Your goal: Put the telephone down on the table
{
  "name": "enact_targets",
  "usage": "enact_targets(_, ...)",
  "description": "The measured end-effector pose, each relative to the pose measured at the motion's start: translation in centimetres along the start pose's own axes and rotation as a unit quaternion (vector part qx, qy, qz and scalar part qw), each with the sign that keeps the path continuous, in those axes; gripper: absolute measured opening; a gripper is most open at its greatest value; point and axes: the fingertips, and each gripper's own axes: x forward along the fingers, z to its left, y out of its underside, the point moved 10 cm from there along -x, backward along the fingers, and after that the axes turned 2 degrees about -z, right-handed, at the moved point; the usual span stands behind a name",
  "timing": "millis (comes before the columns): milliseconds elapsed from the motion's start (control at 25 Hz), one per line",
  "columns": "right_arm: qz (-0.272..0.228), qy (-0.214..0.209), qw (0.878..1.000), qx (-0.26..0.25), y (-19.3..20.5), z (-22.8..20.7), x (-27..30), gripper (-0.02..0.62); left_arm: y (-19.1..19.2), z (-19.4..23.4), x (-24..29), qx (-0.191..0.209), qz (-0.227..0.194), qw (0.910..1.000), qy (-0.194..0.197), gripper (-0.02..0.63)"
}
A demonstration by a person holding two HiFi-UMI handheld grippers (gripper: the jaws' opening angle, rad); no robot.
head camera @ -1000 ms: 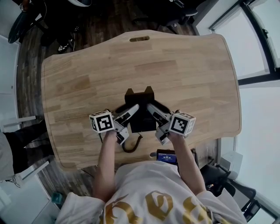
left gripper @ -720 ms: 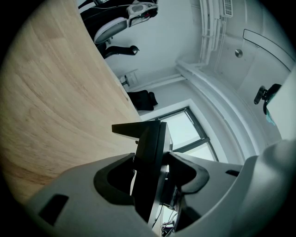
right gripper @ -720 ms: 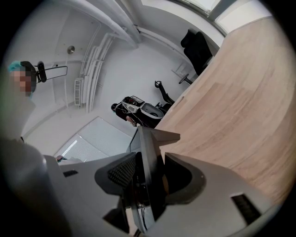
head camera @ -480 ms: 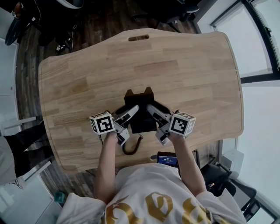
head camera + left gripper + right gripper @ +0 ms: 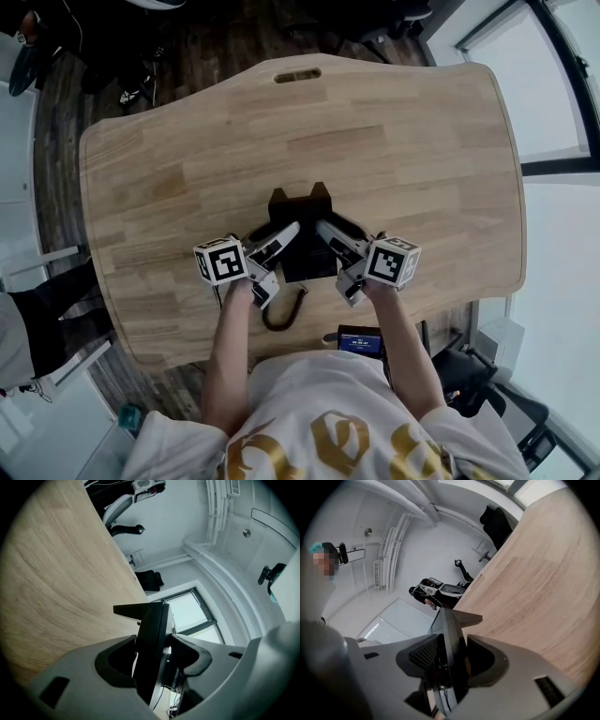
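The black telephone (image 5: 305, 239) is over the near middle of the wooden table (image 5: 375, 131), its coiled cord (image 5: 284, 314) trailing toward the near edge. My left gripper (image 5: 287, 234) is shut on the phone's left edge and my right gripper (image 5: 326, 231) is shut on its right edge. In the left gripper view the telephone (image 5: 152, 639) shows as a thin black slab pinched between the jaws, with the table (image 5: 56, 573) behind it. The right gripper view shows the telephone (image 5: 452, 653) clamped edge-on the same way. Whether the phone touches the table is hidden.
A slot handle (image 5: 297, 75) is cut into the table's far edge. A small device with a lit screen (image 5: 359, 341) sits by the person's waist at the near edge. Office chairs (image 5: 497, 524) and dark floor surround the table. Windows (image 5: 562, 84) run along the right.
Both grippers and the telephone keep almost the same place on the table. Only the head view has shifted slightly.
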Motion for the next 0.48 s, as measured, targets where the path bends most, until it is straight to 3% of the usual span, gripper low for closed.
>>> enact_targets(480,0.017,0.013,1.000,-0.014,0.00,-0.80,0.65,0.193,0.14,0.54,0.43,-0.013,0.004,0.9998,-0.015,0.210)
